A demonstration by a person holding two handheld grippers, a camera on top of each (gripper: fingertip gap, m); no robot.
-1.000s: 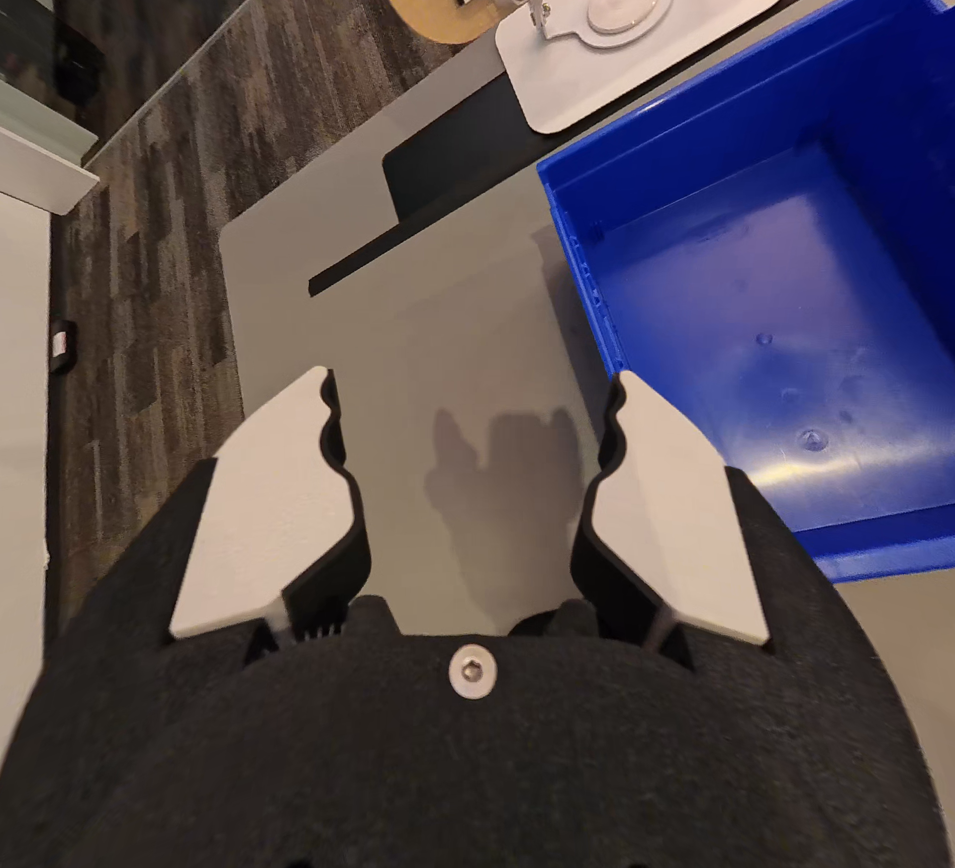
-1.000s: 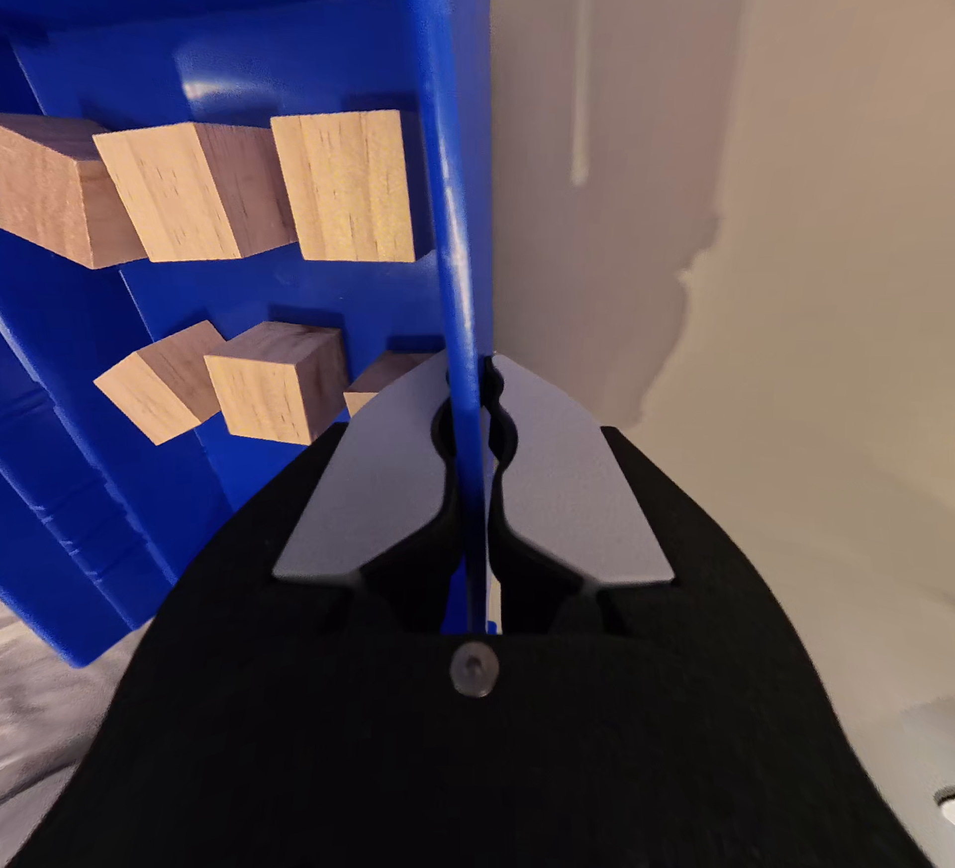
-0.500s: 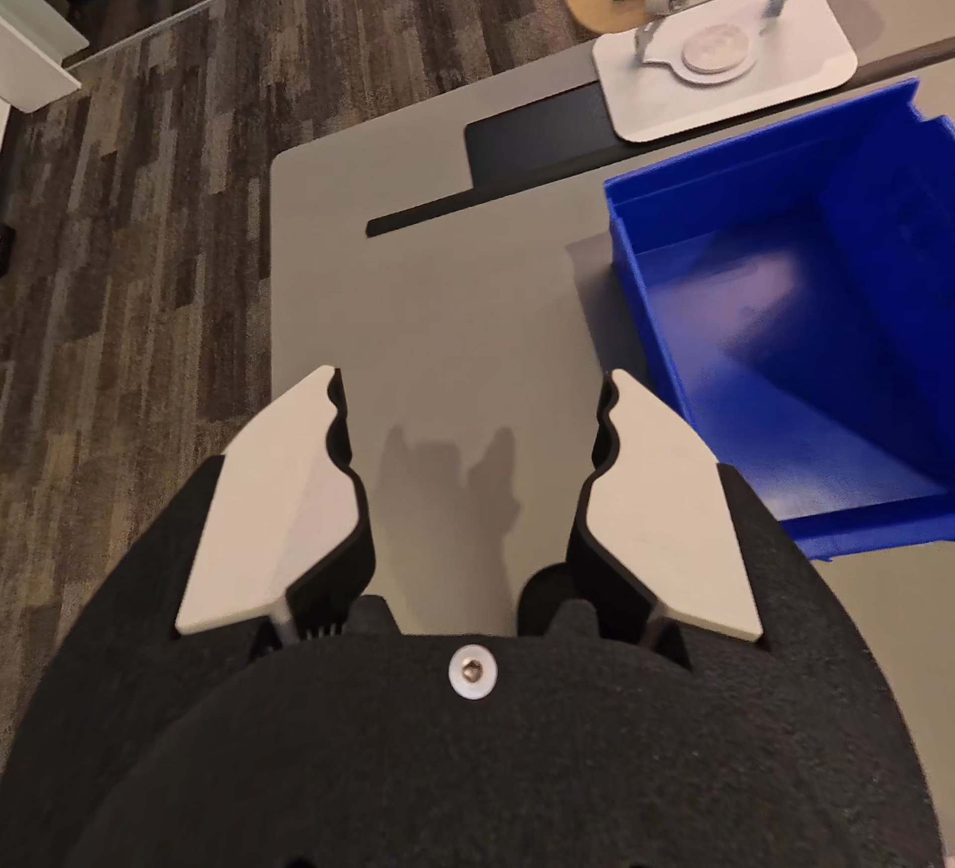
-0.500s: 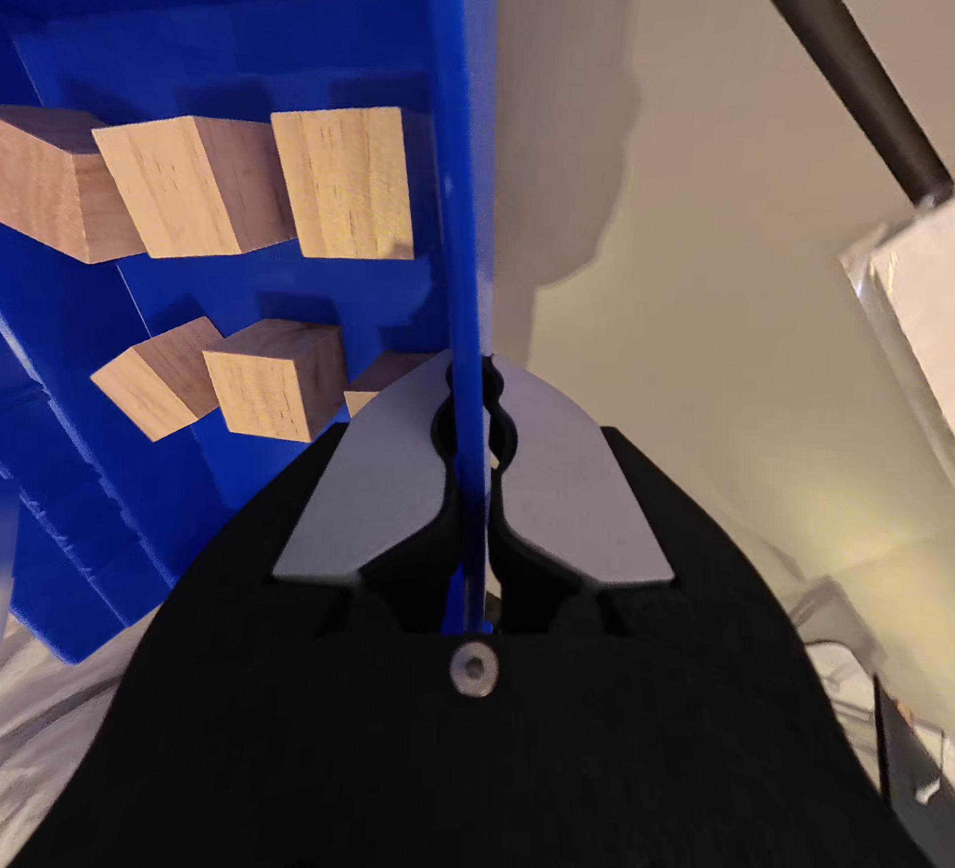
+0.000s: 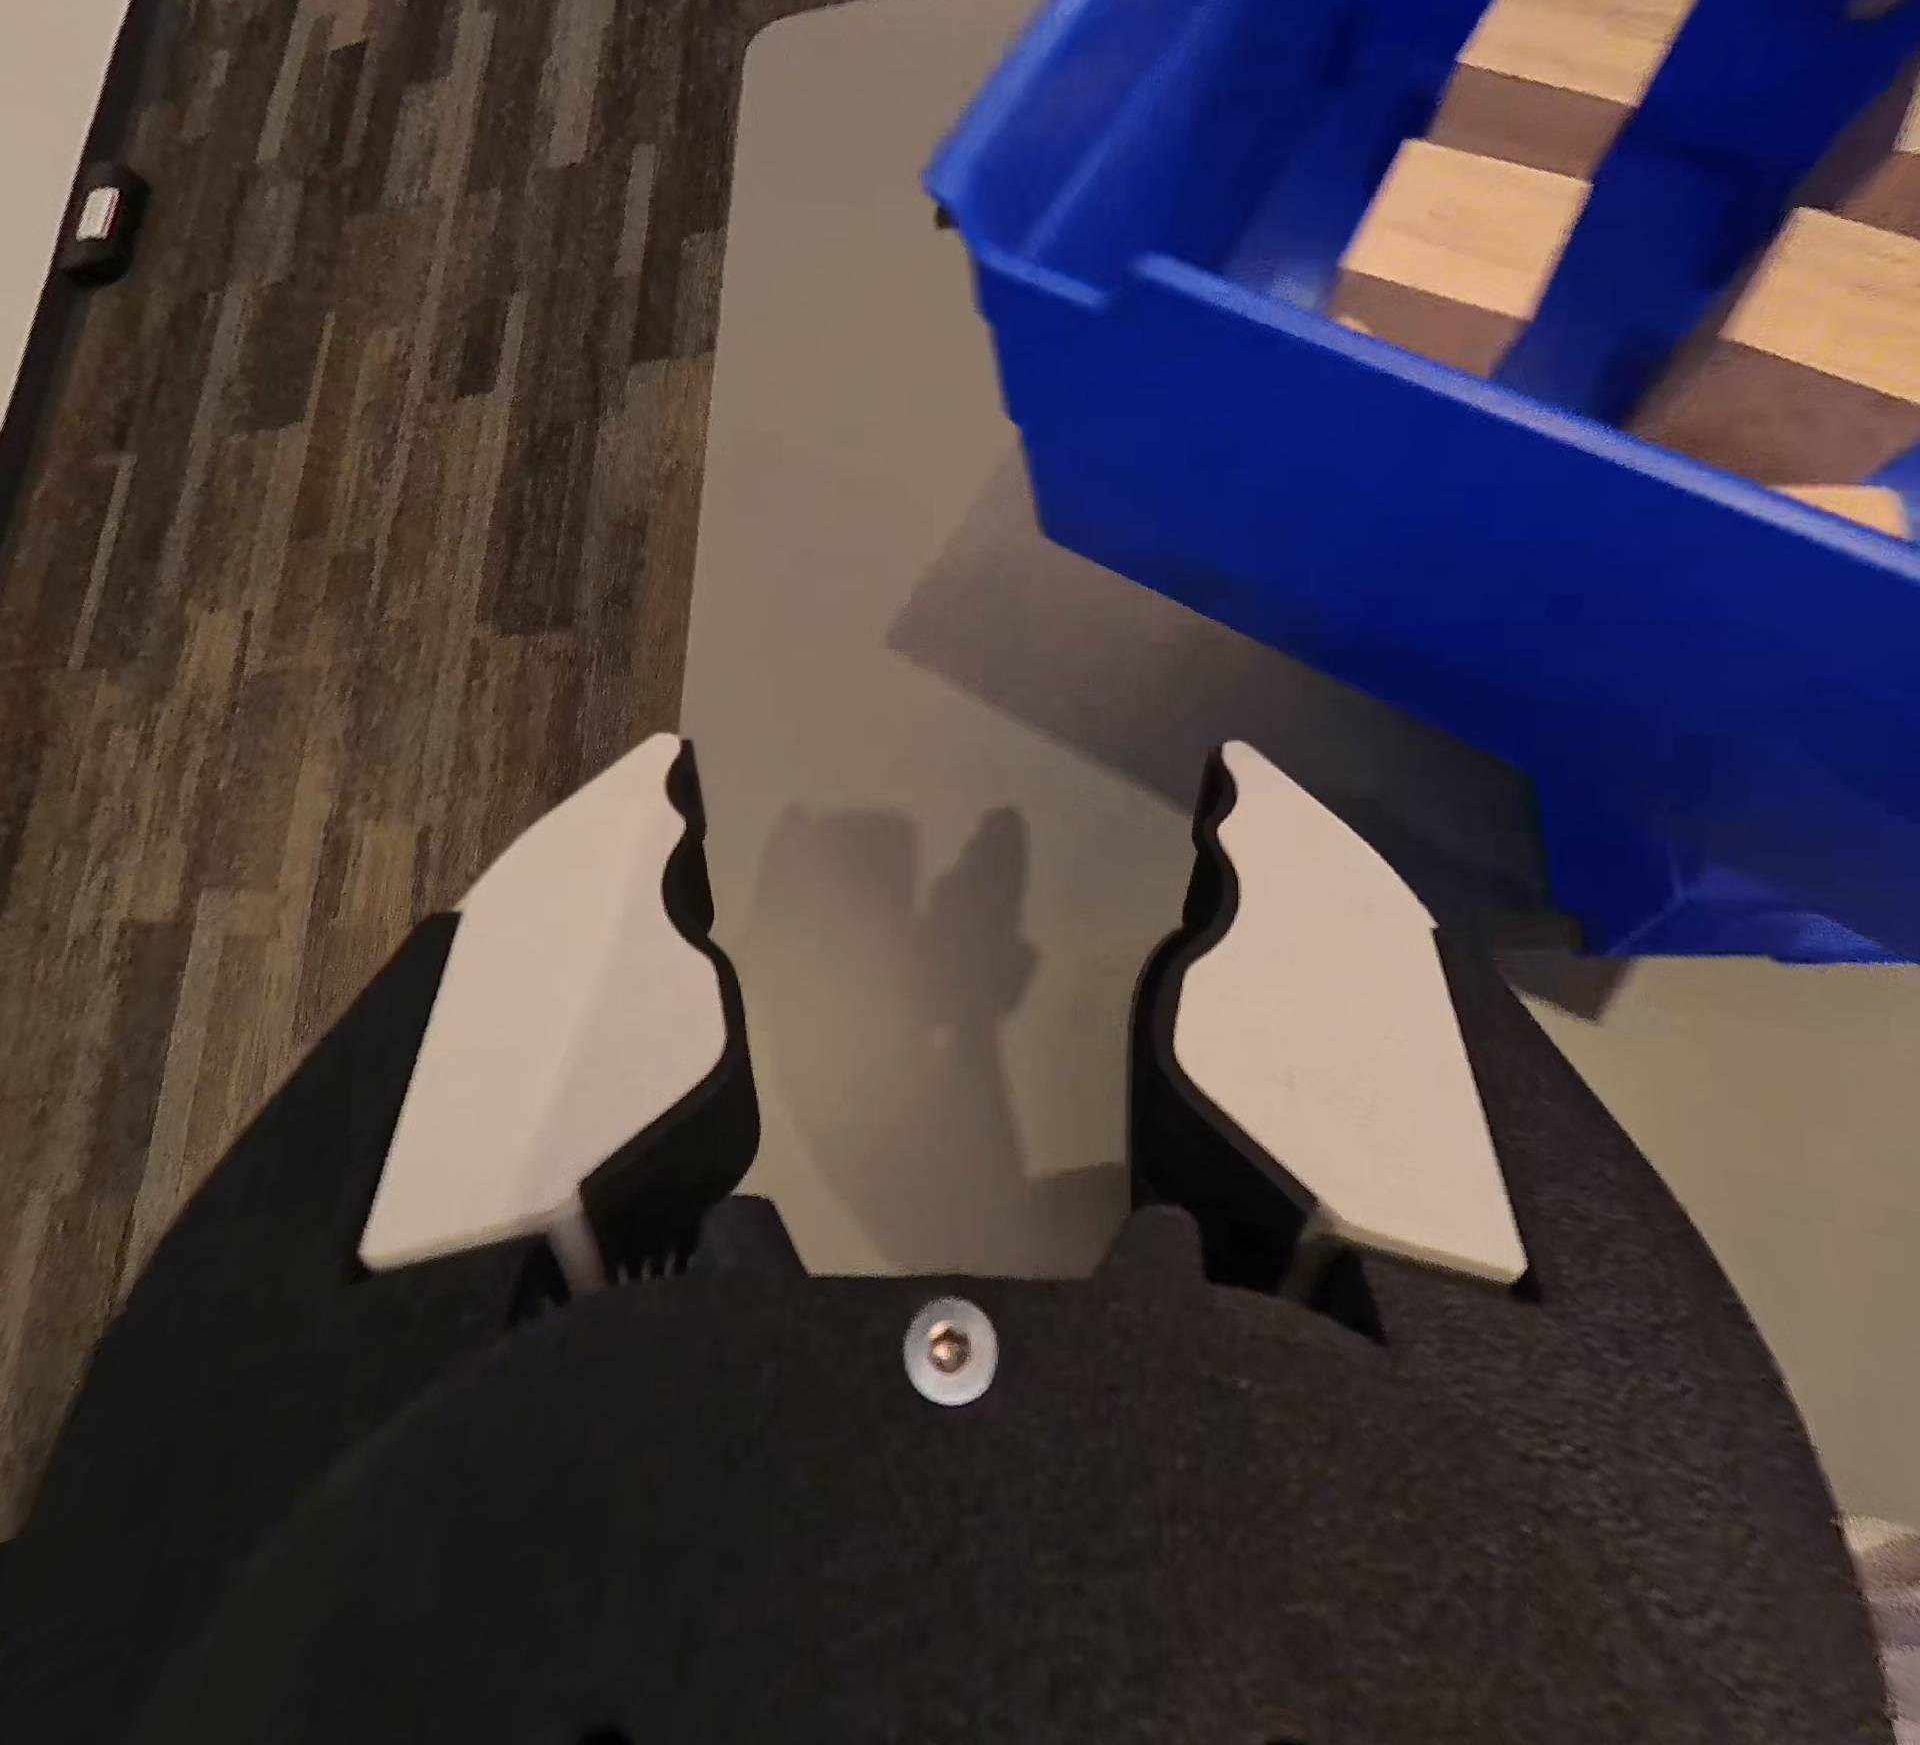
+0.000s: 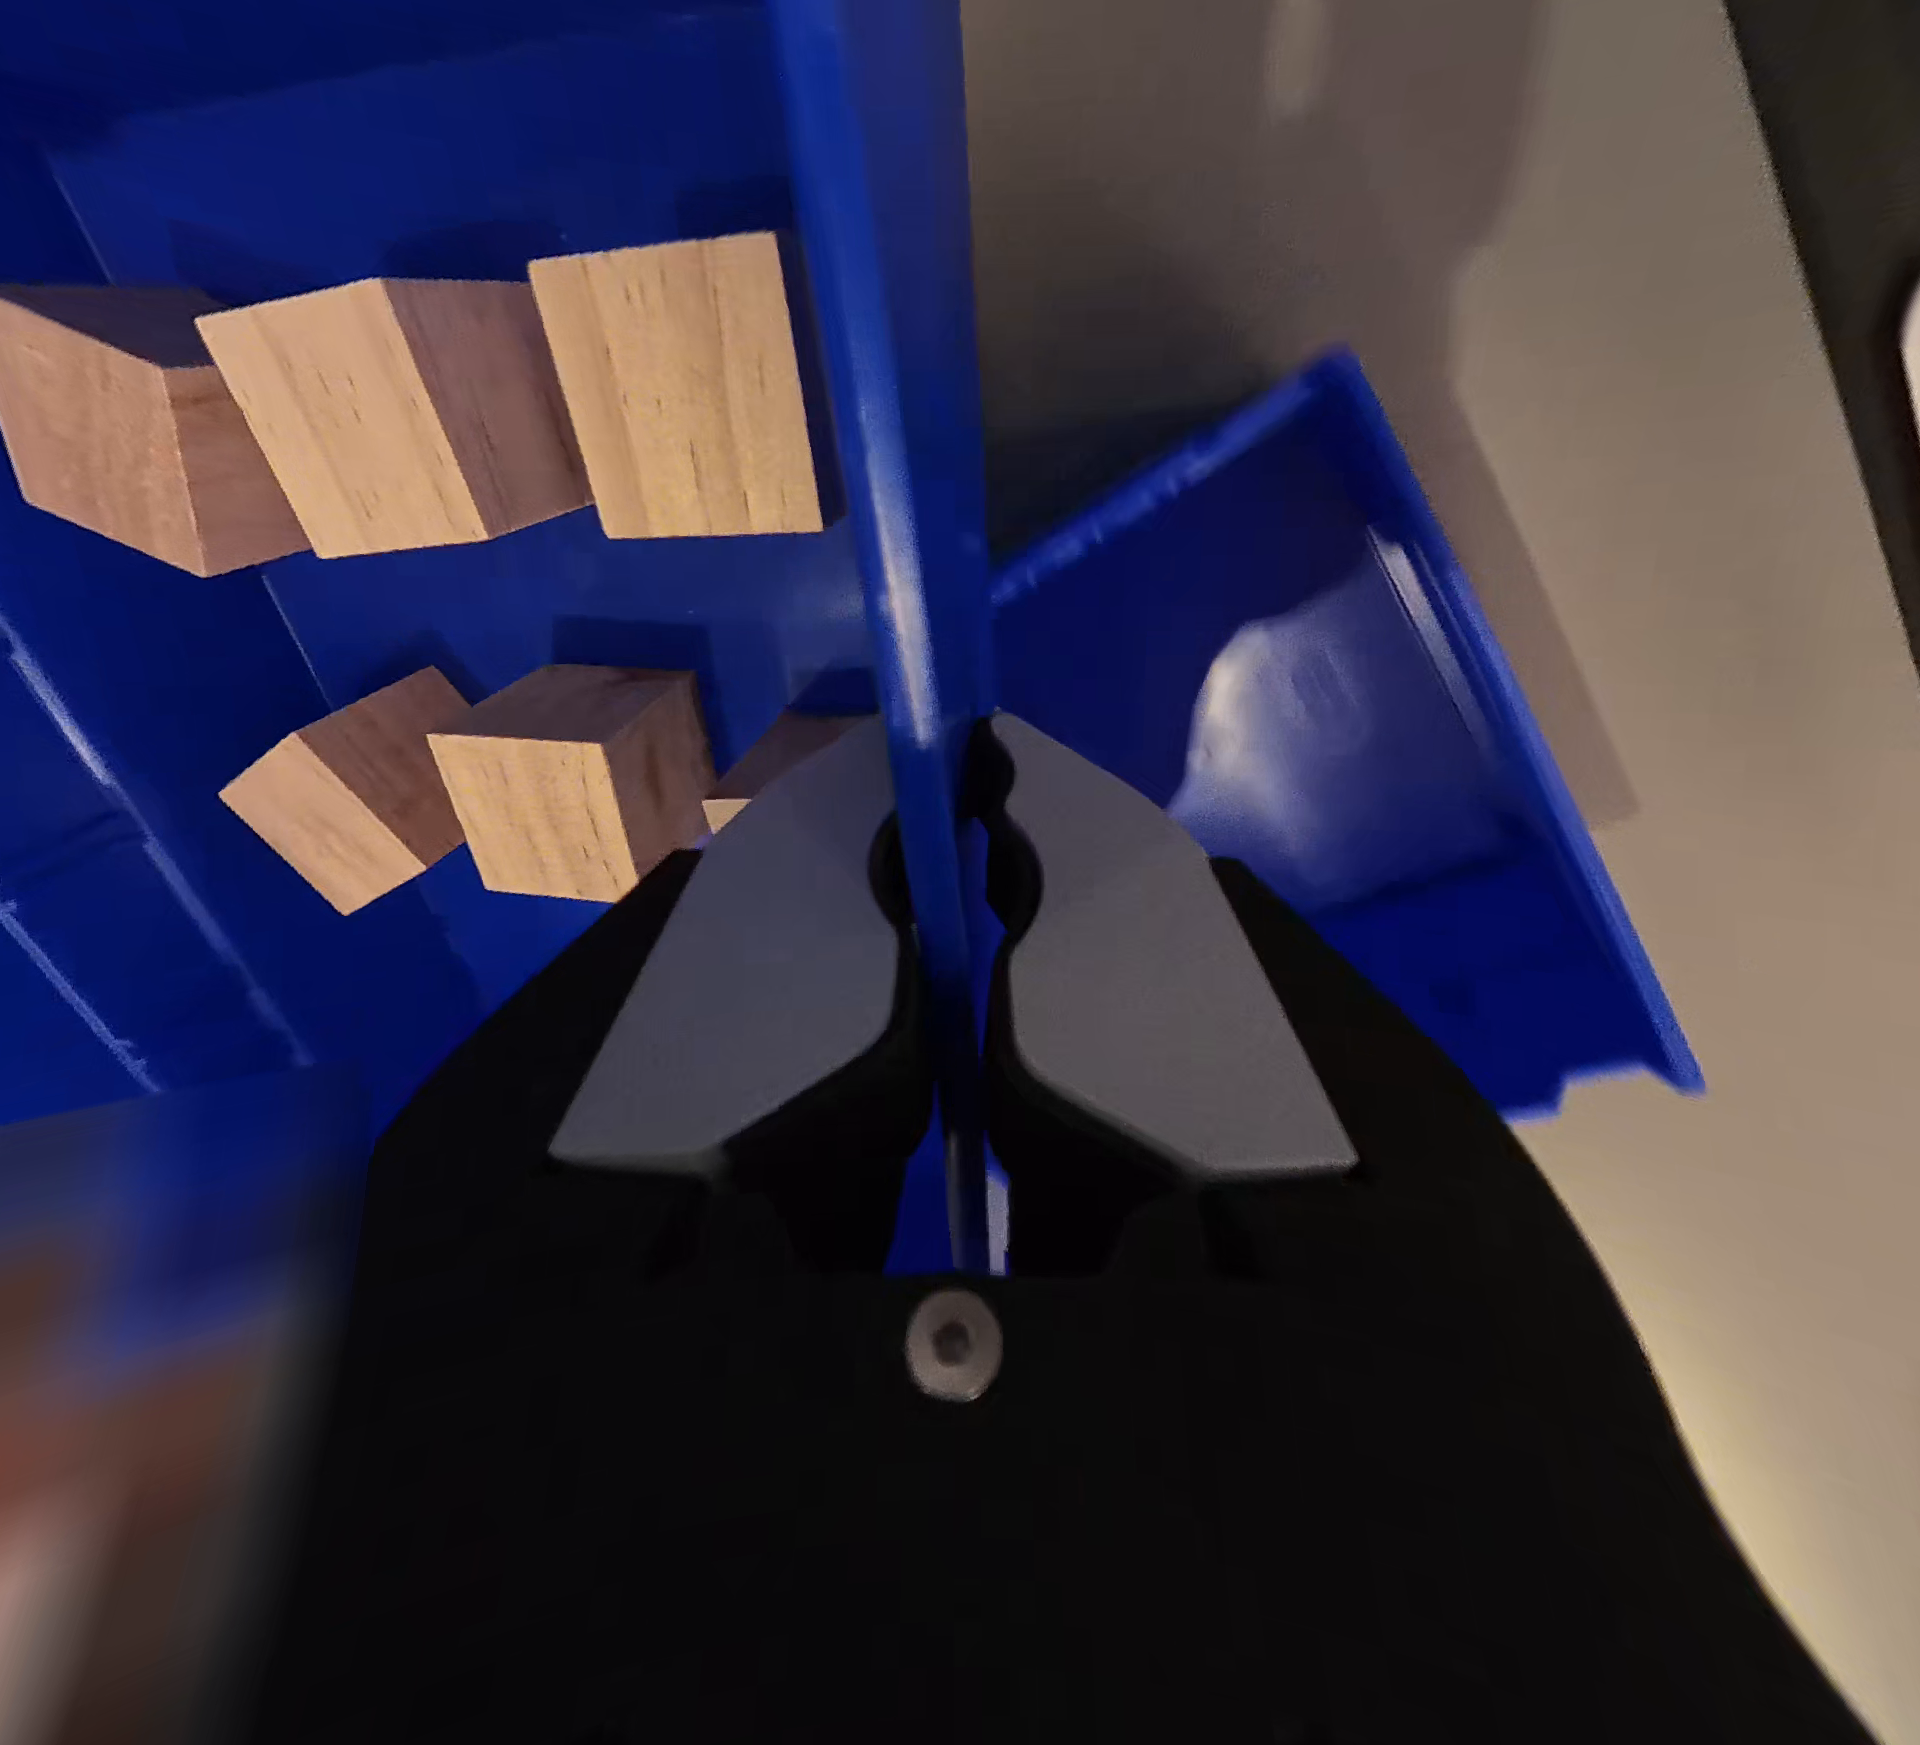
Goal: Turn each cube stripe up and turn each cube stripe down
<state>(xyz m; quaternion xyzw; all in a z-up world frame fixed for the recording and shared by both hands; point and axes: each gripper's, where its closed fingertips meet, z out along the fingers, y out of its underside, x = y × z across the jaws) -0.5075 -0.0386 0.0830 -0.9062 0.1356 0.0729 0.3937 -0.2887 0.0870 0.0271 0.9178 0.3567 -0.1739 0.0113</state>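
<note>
My right gripper (image 6: 961,739) is shut on the side wall of a blue bin (image 6: 862,261) that holds several plain wooden cubes (image 6: 675,386). No stripes show on the faces I can see. The same bin (image 5: 1455,573) appears in the left wrist view, held in the air above the grey table (image 5: 831,448) at the upper right, with cubes (image 5: 1455,241) inside. My left gripper (image 5: 951,770) is open and empty over the table's left part, apart from the bin.
A second blue bin (image 6: 1403,760), empty, lies on the table below and right of the held one. The table's left edge (image 5: 717,365) borders dark wood-pattern flooring (image 5: 364,345). A dark bar (image 6: 1808,137) shows at the right wrist view's upper right.
The held bin of cubes has come into the left wrist view from the right. The left gripper has swung left, losing sight of the empty bin and white stand. The right grip is unchanged.
</note>
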